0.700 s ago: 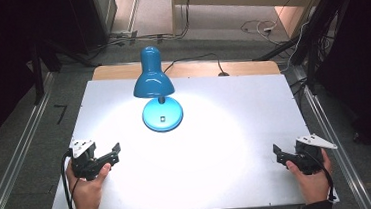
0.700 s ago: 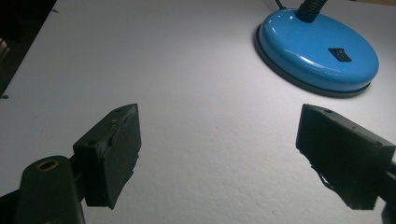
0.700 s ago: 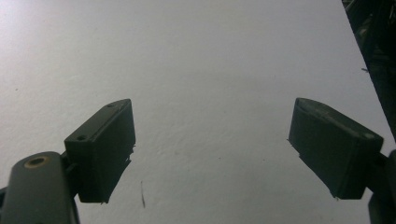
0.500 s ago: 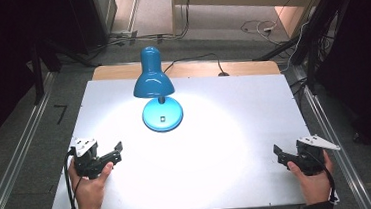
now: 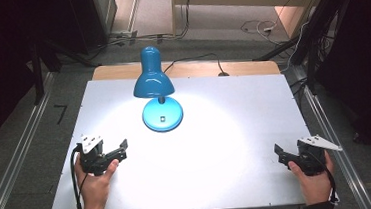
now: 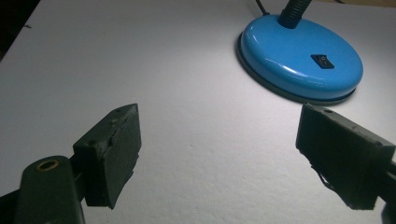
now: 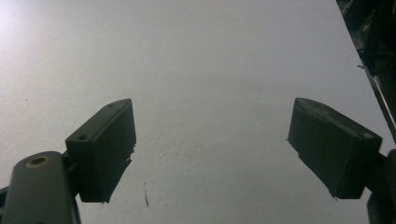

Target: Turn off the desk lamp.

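Holding both grippers, left point(image 5: 119, 151) and right point(image 5: 284, 155), with fingers spread and empty, I'd approach the lamp point(image 5: 161, 114) switch point(image 6: 322, 61) slowly over the desk point(image 5: 235, 130).

Glossy blue lamp point(image 5: 157, 96), matt table point(image 5: 235, 130)

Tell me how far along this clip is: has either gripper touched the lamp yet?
Nothing looks done yet. The blue desk lamp stands upright at the far middle of the white table, lit, with its rocker switch untouched. The left gripper and right gripper sit near the table's front corners, jaws wide apart and empty. Nothing is in hand; any handling of the lamp is still ahead.
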Tool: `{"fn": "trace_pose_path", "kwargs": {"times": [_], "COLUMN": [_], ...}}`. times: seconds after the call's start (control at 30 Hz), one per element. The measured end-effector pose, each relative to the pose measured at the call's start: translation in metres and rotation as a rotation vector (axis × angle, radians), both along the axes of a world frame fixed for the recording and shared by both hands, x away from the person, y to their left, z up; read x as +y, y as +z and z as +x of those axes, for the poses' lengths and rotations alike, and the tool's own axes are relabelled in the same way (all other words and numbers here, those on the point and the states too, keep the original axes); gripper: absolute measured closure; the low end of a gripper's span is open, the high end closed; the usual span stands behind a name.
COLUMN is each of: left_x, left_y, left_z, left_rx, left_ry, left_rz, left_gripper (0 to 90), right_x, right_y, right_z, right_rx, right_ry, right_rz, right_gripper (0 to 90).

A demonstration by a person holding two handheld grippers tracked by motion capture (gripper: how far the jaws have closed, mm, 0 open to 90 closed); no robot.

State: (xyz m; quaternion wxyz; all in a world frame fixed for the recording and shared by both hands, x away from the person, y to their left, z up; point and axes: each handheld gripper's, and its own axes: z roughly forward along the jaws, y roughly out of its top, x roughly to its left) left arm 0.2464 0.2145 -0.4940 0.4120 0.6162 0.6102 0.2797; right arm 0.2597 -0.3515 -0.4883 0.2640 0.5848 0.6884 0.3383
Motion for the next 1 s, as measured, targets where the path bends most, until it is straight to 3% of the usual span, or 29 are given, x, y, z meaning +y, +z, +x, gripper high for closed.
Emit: {"fn": "trace_pose_path", "kwargs": {"times": [0.4,1.0], "left_x": [-0.010,-0.015], "left_y": [0.000,0.002], "left_z": [0.008,0.018], "left_rx": [0.007,0.000], "left_ry": [-0.021,-0.036], "left_rz": [0.018,0.007], "left_gripper": [16.9,15.7], "right_x": [-0.001,-0.002], "right_y": [-0.001,-0.002], "right_z": [0.000,0.000], "right_rx": [-0.002,0.009], "right_ry": [-0.009,-0.010], "right_rz": [-0.004,-0.003], "right_gripper": [13.9,13.8]}}
